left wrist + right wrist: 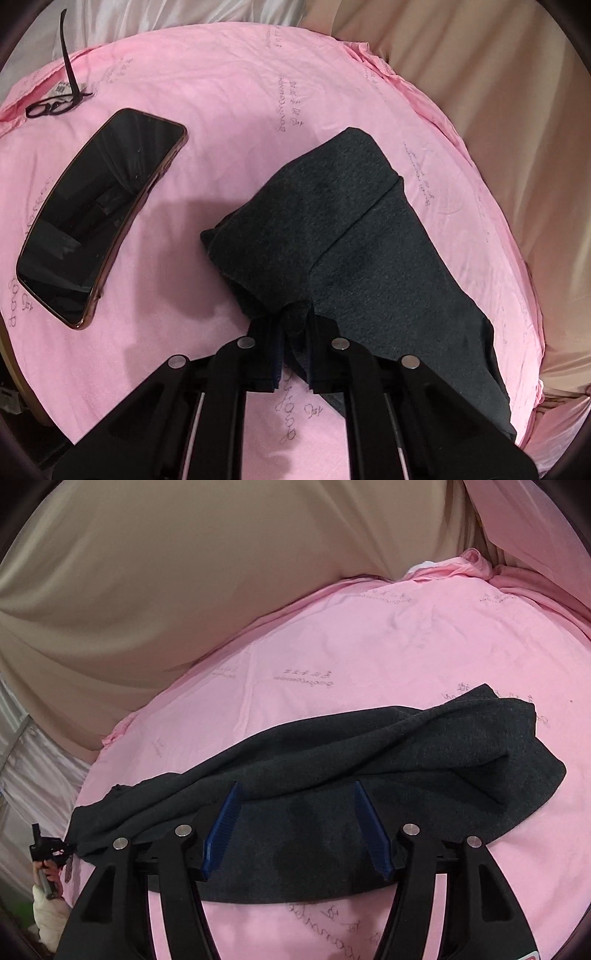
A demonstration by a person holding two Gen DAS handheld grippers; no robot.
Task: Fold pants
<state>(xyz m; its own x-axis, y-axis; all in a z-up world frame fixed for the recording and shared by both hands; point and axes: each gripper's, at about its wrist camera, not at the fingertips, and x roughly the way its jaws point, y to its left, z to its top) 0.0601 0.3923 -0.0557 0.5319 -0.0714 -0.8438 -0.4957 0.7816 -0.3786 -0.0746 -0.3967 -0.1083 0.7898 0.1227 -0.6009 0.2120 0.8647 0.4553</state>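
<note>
The dark grey pants point(354, 236) lie on a pink sheet point(229, 96) printed with faint script, which covers the counter. In the left wrist view the pants are in a narrow folded bundle that runs from the near centre toward the far right, with a fold line crossing the middle. The left hand-held gripper point(293, 325) has its jaws pressed together on a bunched bit of the pants at the near end, and the cloth gathers into a small pucker where the tips meet. To the left of the pants, well apart, a phone point(99, 218) lies screen up on the sheet, and beyond it at the far left sits a pair of black glasses point(55, 105) with one arm sticking up. Beige cloth point(509, 110) hangs beyond the sheet's far and right edges. In the right wrist view the pants point(332, 775) stretch across the frame from left to right, rumpled along the far edge. The right hand-held gripper point(295, 794) has its jaws spread, with blue pads point(221, 830) over the dark cloth; the cloth lies between and under them, and the pads do not squeeze it. At the far left edge of this view the left hand-held gripper point(50, 849) is small at the pants' left end.
</note>
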